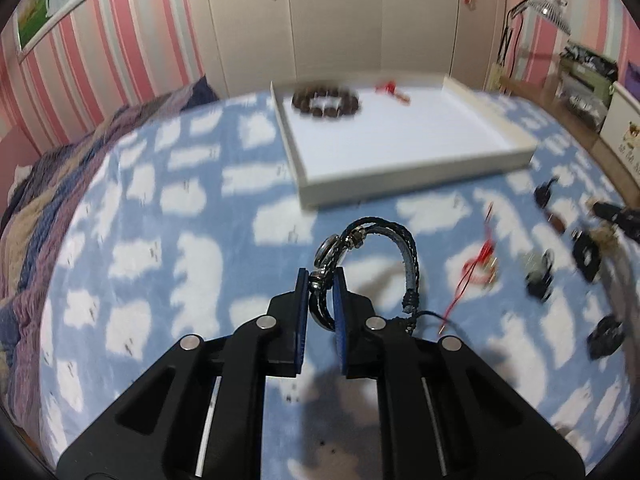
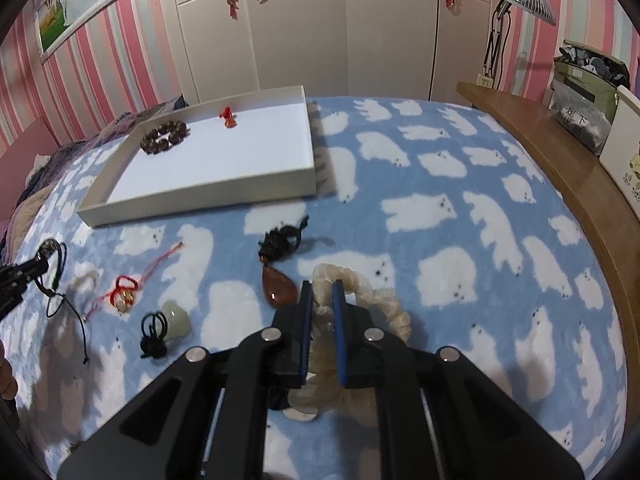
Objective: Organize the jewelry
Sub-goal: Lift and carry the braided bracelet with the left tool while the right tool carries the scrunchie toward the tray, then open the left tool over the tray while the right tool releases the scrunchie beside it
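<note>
We see left gripper (image 1: pixel 323 280) clamped on braided bracelet (image 1: pixel 394 240), looping beyond fingertips | right gripper (image 2: pixel 322 290) clamped on cream bracelet (image 2: pixel 376 300), trailing rightward.

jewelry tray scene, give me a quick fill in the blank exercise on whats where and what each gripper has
1. The white tray holds a red charm and a ring of dark ____ beads.
2. The left gripper is shut on a braided ____ bracelet.
3. The right gripper is shut on a ____ beaded strand.
4. The amber teardrop pendant lies on the ____, outside the tray.

Missing words: brown; black; cream; blanket
</note>
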{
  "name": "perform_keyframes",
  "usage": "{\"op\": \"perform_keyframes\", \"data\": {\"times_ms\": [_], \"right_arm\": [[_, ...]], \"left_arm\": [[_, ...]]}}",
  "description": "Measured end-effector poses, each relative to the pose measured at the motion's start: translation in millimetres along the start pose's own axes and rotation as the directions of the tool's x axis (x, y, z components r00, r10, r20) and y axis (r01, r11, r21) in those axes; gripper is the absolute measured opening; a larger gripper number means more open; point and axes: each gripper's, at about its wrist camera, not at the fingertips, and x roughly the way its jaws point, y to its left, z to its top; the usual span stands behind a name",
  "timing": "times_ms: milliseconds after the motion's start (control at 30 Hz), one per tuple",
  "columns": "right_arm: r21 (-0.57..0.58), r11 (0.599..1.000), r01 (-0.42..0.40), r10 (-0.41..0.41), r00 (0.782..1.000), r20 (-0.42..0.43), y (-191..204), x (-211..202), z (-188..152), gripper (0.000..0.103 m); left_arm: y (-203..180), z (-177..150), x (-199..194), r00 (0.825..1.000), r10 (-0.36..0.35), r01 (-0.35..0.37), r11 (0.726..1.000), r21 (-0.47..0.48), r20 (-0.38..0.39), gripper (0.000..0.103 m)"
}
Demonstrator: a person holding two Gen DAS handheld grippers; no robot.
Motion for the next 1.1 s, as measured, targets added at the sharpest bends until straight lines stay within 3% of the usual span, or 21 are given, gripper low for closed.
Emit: {"op": "perform_keyframes", "data": {"times_ms": [233,367,633,800,1100], "right_arm": [[-0.021,0.999,-0.024,0.025,0.998,0.055,1.2,-2.6,42.5,0.01],[-0.05,0.998,-0.039,0.043,0.995,0.095,9.8,5.1,83.2,0.01],[-0.095,0.994,-0.057,0.064,0.995,0.073,46.6,62.4,152.7,0.01],[-0.119,0.992,-0.042,0.048,0.997,0.054,70.4,108.6,192.6,0.01],[-0.107,0.994,-0.037,0.035,0.999,-0.026,88.6,191.3,232.3,0.009]], "left_arm": [[-3.2,59.6,-11.9,0.996,-0.034,0.035,0.999,-0.002,0.083,0.01],[-7.3,92.0,1.7,0.995,-0.062,0.063,0.998,-0.009,0.082,0.01],[-23.6,163.2,82.8,0.994,-0.111,0.111,0.994,-0.01,-0.01,0.01],[-35.5,199.0,140.3,0.992,-0.102,0.102,0.995,-0.008,-0.068,0.01],[-48.2,226.6,221.2,0.977,-0.107,0.089,0.991,-0.103,-0.183,0.01]]}}
